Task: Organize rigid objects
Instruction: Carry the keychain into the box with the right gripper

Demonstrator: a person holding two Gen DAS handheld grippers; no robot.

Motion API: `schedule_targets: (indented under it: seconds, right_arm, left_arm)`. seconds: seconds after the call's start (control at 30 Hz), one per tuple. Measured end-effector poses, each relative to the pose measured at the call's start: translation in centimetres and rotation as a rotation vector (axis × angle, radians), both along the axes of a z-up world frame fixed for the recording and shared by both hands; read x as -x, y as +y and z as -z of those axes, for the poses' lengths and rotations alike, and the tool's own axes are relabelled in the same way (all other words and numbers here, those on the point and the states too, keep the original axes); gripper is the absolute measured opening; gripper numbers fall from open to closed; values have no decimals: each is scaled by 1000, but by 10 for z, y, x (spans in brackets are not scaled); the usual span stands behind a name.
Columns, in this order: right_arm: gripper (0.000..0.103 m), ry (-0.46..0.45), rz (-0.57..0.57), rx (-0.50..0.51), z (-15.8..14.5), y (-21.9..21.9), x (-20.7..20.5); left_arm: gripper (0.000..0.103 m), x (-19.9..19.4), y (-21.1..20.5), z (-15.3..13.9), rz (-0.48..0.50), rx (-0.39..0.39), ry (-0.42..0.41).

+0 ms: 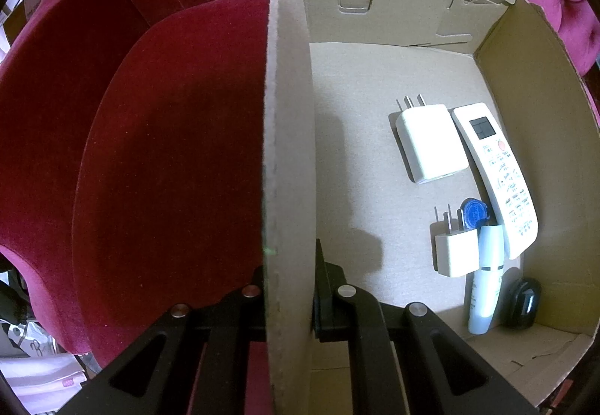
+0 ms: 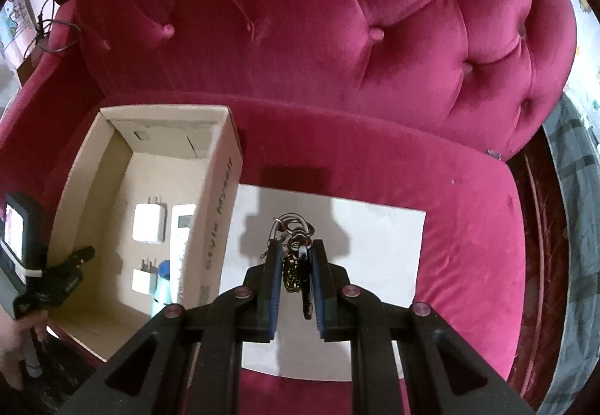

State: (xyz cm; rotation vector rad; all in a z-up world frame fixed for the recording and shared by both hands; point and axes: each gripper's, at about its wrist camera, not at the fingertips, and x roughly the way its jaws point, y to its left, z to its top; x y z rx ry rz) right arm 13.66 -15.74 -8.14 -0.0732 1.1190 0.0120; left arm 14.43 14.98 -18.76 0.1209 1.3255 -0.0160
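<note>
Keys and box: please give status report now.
Left claw shut on box wall. Right claw shut on keys, above white sheet. Nothing blocks box.

Two chargers point(image 1: 431, 143) – one remote point(image 1: 495, 179) – one keyring point(image 2: 294, 257).

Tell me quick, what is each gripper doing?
Left gripper: shut on the cardboard box wall.
Right gripper: shut on the keychain.
</note>
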Motion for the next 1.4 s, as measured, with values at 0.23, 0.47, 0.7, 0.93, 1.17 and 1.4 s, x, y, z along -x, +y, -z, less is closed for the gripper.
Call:
schedule_targets:
  seconds: [0.23, 0.47, 0.7, 0.93, 1.17, 1.4]
  right_arm:
    - [14, -40, -26, 3, -29, 14, -6]
    - [14, -70, -75, -10, -48, 40, -12]
    - [14, -65, -140, -34, -46, 73, -19]
    - [14, -22, -190, -65, -23, 105, -22]
    - [14, 24, -223, -93, 7, 130, -28]
    - [14, 87, -241, -113, 45, 151, -31]
  left_arm:
    - [10, 0, 0, 0, 1, 3, 0]
    - [10, 0, 0, 0, 1, 2, 0]
    - [10, 1, 0, -1, 2, 3, -1]
    - [10, 1, 0, -1, 1, 5, -1]
    - [10, 0, 0, -1, 0, 6, 0]
    - [10, -1, 1, -1, -1, 10, 0]
